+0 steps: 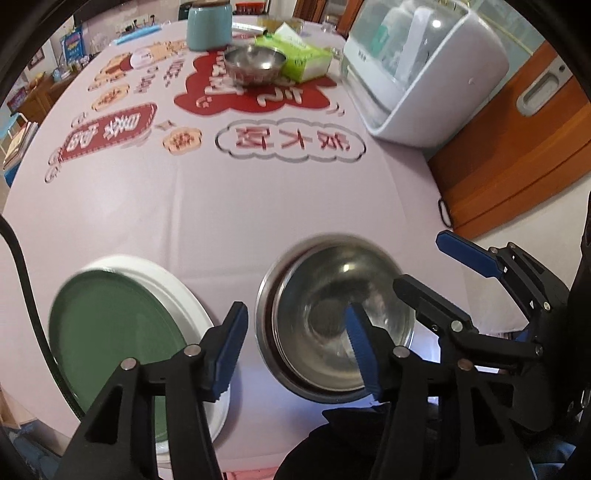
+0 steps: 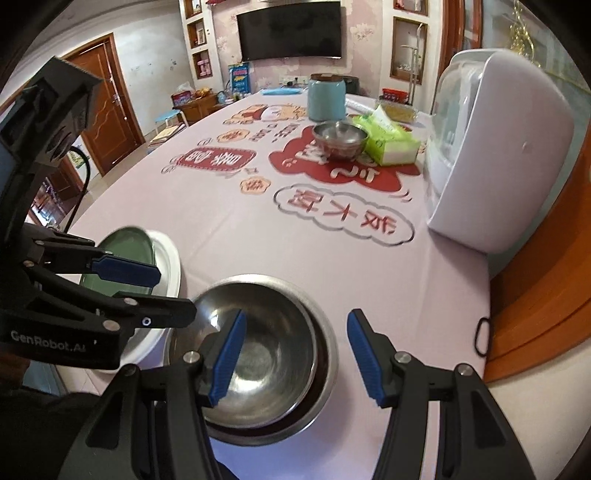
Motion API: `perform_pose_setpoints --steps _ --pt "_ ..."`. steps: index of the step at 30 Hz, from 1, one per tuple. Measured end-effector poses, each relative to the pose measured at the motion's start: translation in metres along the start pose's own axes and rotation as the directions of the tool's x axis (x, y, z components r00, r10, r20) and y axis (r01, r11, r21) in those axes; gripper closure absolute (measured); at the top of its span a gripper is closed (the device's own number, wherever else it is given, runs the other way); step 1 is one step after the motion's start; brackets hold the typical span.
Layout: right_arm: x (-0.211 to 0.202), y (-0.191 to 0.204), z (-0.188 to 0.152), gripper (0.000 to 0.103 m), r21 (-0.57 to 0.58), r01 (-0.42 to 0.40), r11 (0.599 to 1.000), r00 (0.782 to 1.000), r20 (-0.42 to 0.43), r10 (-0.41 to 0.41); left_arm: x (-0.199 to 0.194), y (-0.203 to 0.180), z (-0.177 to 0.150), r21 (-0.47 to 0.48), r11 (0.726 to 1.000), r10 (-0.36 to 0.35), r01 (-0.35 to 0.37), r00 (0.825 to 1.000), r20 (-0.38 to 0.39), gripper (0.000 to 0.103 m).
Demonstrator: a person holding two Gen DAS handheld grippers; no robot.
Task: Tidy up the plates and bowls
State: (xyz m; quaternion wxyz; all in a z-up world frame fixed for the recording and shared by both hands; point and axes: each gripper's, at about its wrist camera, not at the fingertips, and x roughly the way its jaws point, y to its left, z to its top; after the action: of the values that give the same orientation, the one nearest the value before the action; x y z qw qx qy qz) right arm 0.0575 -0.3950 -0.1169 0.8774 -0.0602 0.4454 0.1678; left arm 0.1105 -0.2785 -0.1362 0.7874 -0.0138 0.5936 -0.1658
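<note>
A steel bowl nested in a larger steel bowl (image 1: 334,314) (image 2: 273,350) sits near the table's front edge. Left of it a green plate (image 1: 114,332) (image 2: 122,243) lies on a white plate (image 1: 177,291) (image 2: 170,266). A third steel bowl (image 1: 255,64) (image 2: 340,138) stands far back. My left gripper (image 1: 295,350) is open, its jaws astride the near bowls' left rim. My right gripper (image 2: 295,358) is open, astride their right rim; it also shows in the left wrist view (image 1: 439,266).
A white dish cabinet (image 1: 424,66) (image 2: 491,155) stands at the right. A green tissue box (image 1: 299,55) (image 2: 388,142) and a blue canister (image 1: 208,26) (image 2: 327,96) sit behind the far bowl. The printed tablecloth (image 1: 221,192) covers the table. A wooden door is to the right.
</note>
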Motion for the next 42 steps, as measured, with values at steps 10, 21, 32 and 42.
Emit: perform_pose_setpoints --steps 10,21,32,42 --pt "-0.025 -0.010 0.059 0.046 0.024 0.058 0.998 0.995 0.075 -0.060 -0.042 0.017 0.048 -0.024 0.999 0.047 -0.046 0.996 0.075 0.039" --pt "-0.037 -0.024 0.148 0.046 0.063 0.120 0.991 0.982 0.138 -0.128 -0.071 0.057 0.132 -0.050 0.995 0.091 -0.086 0.991 0.103 0.035" --pt "-0.036 -0.044 0.227 0.037 0.100 0.143 0.985 0.954 0.252 -0.165 -0.092 0.074 0.209 -0.065 0.989 0.140 -0.129 0.968 0.209 0.035" --pt "-0.008 -0.072 0.243 0.033 0.208 0.117 0.971 0.937 0.300 -0.177 -0.078 0.077 0.241 -0.104 0.992 0.106 -0.078 0.947 0.304 0.035"
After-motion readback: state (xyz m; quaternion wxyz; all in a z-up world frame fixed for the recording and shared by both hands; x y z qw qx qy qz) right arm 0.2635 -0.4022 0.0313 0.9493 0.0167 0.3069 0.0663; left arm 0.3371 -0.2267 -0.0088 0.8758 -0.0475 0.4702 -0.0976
